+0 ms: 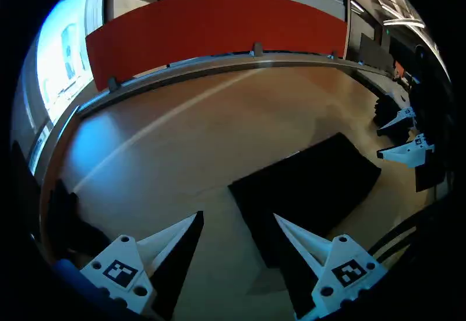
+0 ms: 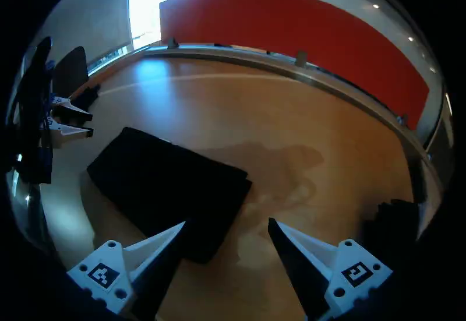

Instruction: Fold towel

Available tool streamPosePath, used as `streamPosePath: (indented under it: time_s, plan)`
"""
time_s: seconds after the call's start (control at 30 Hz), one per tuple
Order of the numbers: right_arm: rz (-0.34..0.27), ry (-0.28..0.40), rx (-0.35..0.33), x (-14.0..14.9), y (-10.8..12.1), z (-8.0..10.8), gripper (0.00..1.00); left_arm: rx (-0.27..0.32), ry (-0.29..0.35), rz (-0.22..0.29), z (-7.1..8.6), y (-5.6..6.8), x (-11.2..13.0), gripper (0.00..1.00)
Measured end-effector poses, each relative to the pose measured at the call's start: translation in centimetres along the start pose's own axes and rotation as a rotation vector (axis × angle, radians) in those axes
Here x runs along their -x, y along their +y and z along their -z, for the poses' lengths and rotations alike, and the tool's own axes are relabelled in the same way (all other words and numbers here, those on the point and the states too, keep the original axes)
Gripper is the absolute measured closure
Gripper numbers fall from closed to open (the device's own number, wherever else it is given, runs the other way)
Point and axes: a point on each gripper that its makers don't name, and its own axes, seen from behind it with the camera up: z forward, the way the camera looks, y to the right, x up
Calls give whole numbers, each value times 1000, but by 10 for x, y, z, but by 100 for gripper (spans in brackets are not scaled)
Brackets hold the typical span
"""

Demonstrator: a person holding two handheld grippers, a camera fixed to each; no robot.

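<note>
A black towel point(image 1: 309, 187) lies folded into a flat rectangle on the wooden table point(image 1: 192, 140). My left gripper point(image 1: 236, 216) hovers open over the towel's near corner, with nothing between its fingers. Its right finger point(image 1: 303, 245) overlaps the towel's edge in the left gripper view. In the right gripper view the same towel point(image 2: 169, 187) lies left of centre, and my right gripper point(image 2: 226, 223) stands open above its near right corner. Each gripper also appears beyond the towel from the other side: the right gripper point(image 1: 380, 142) open, the left gripper point(image 2: 91, 124) open.
A red partition point(image 1: 215, 27) runs along the table's far edge behind a metal rail point(image 1: 233, 64). A dark pile of cloth point(image 2: 396, 222) sits at the table's right edge, and another dark heap point(image 1: 70, 222) at its left. Bright windows point(image 1: 64, 59) lie beyond.
</note>
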Motion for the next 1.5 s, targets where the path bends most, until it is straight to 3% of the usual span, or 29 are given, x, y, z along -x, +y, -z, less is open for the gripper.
streamPosePath:
  time_s: [0.3,0.5,1.0,1.3,1.5]
  plan:
    - [-24,13,7,10,-2,20,0,-26,-6,54,25,0,24,22]
    - [-16,15,2,13,-1,22,0,-41,-6,80,33,-2,32,22]
    - [120,10,-104,16,-15,17,0,-110,8,127,64,-22,45,22]
    - [189,-40,-151,30,-17,11,0,-151,9,161,81,-38,56,22]
    - [211,-78,-187,46,-19,4,7,-169,4,173,89,-44,63,22]
